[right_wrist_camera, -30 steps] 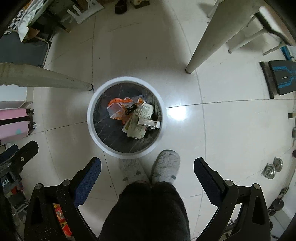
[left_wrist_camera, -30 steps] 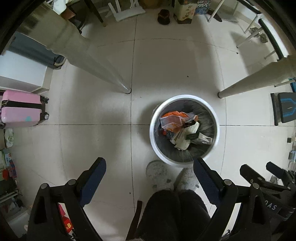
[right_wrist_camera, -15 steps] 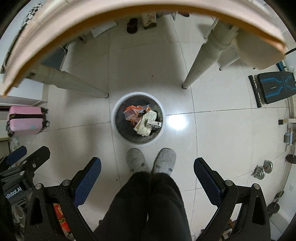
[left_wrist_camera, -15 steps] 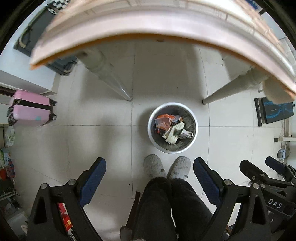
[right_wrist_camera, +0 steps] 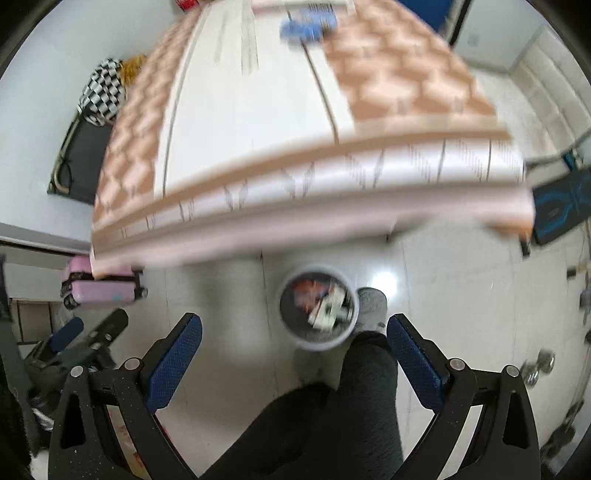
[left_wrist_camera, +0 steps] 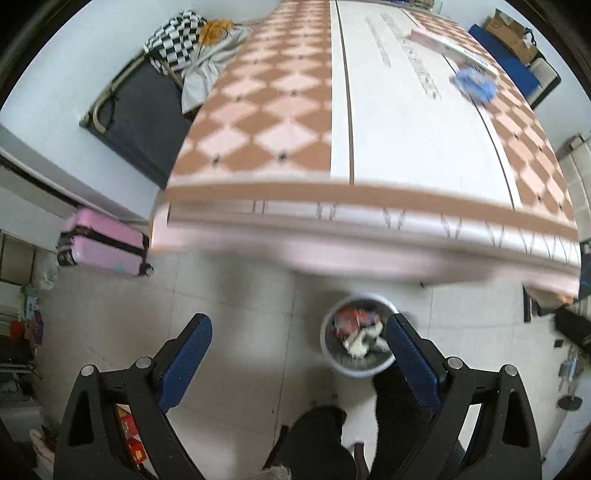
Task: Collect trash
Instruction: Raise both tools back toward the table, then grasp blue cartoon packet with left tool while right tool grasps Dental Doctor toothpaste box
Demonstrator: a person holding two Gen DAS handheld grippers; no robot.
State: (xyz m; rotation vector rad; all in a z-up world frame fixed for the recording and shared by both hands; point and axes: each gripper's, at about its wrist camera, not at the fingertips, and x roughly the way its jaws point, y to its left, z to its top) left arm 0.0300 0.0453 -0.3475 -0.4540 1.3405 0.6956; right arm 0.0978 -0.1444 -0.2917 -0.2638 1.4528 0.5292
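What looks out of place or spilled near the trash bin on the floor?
Nothing looks spilled: the trash sits inside the trash bin, which stands upright on the floor. On the table, a crumpled blue item lies loose; blur hides what it is.

The tablecloth bore a peach-and-tan diamond check with a wide white band down its middle and a tan stripe along its hem. At nine o'clock in the left wrist view stood a pink suitcase with black trim. The trash bin at five o'clock was white-rimmed, dark inside, holding orange and white litter. At eleven o'clock lay a black-and-white checkered cloth. Both grippers' pads were dark blue on black frames. A blue item sat at one o'clock.
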